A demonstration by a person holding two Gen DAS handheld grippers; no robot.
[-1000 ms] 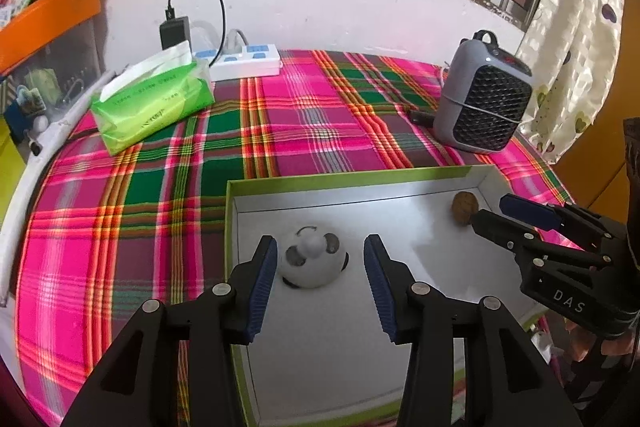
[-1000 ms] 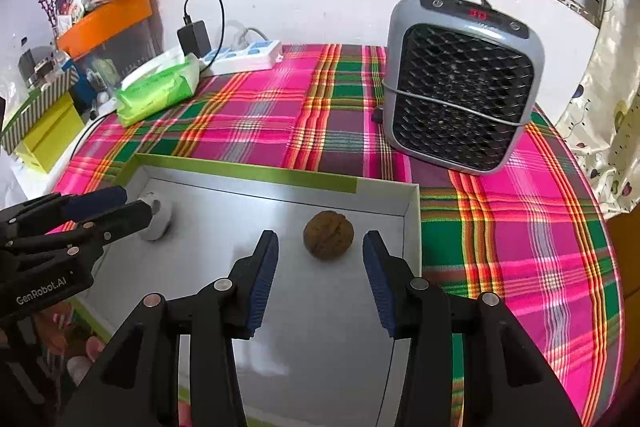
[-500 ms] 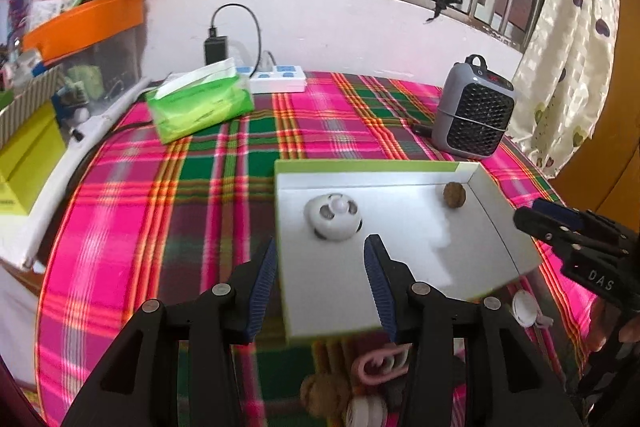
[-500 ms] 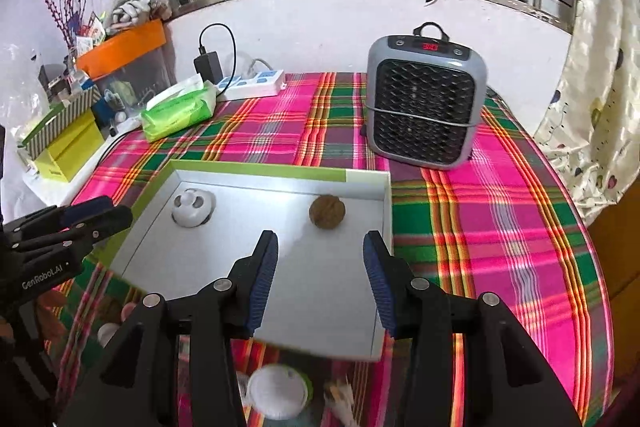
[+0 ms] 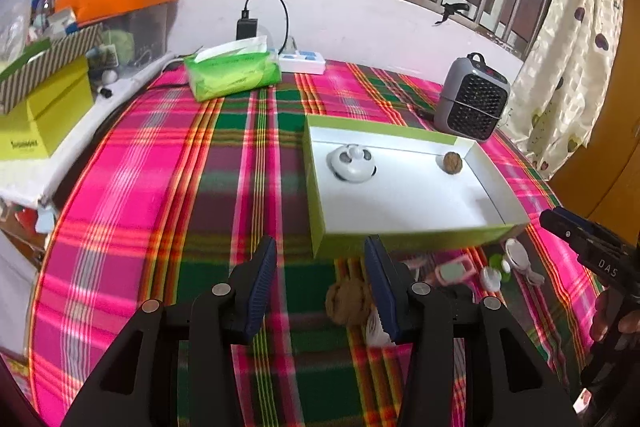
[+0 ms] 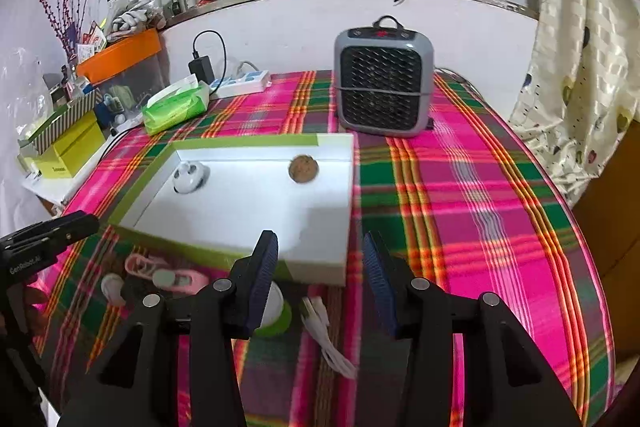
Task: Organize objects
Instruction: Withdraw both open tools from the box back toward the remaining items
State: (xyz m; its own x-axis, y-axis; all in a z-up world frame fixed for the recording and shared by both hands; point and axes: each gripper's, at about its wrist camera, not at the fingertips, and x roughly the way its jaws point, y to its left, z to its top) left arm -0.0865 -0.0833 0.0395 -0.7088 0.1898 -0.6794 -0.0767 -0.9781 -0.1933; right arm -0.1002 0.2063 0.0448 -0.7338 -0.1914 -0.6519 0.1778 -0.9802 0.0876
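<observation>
Both jaws parted and empty above small clutter (image 6: 168, 277) on the plaid cloth (image 6: 480, 207), green-rimmed tray (image 5: 316, 203) just beyond, heater (image 6: 383, 83) behind.

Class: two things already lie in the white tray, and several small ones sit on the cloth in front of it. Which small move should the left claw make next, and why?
Probably lower the left claw onto the walnut lying on the cloth below it. Its jaws stand open and empty, and the walnut is the nearest loose thing, just before the tray, where another walnut already lies.
</observation>
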